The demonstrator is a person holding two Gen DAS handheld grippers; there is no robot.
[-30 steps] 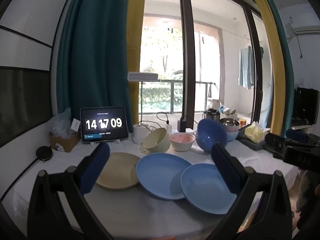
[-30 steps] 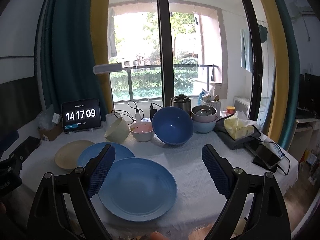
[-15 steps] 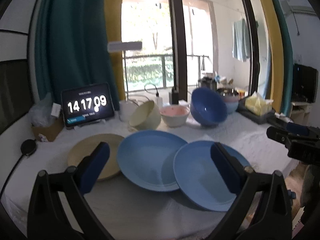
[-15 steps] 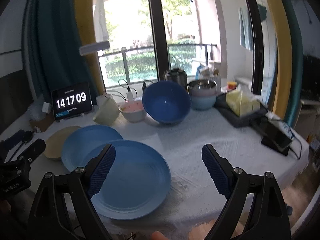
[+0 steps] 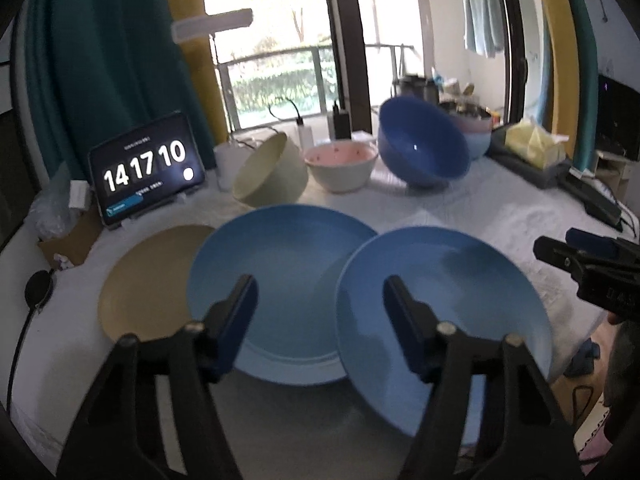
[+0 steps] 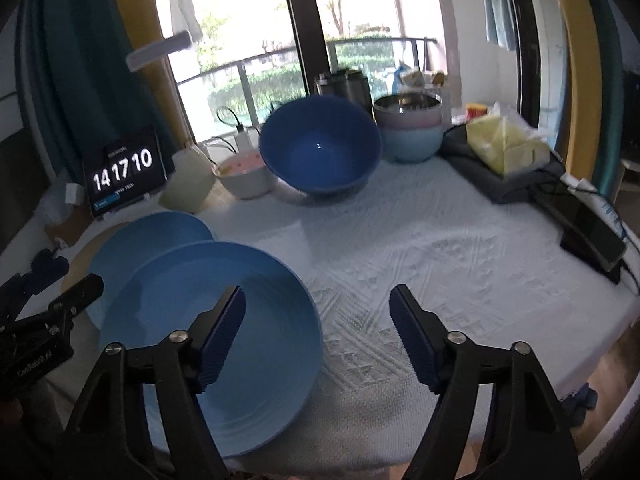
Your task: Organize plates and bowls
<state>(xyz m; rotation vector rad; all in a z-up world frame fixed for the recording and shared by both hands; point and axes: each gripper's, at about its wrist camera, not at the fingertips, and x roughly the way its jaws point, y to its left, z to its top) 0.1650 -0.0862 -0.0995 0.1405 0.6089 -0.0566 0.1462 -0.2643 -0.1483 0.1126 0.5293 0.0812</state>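
Three plates overlap in a row at the table's front: a beige plate [image 5: 152, 280], a middle blue plate [image 5: 280, 264] and a near blue plate [image 5: 440, 300] [image 6: 208, 320]. Behind stand a tilted cream bowl [image 5: 268, 172], a pink-lined bowl [image 5: 342, 166], a tilted dark blue bowl [image 5: 420, 148] [image 6: 320, 148] and a stack of bowls [image 6: 412, 128]. My left gripper [image 5: 320, 292] hovers above where the two blue plates overlap, jaws closing, gripping nothing. My right gripper [image 6: 316, 304] hangs over the near blue plate's right rim, jaws closing, pads off it.
A tablet clock [image 5: 146, 172] leans at the back left beside a cardboard box. A yellow tissue pack [image 6: 504, 144] on a dark tray and a black phone [image 6: 592, 236] with a cable lie at the right. The white tablecloth [image 6: 440, 248] is bare right of the plates.
Both grippers have come down and forward toward the plates, which now look larger. Both pairs of jaws have narrowed. The clock went from 09 to 10.
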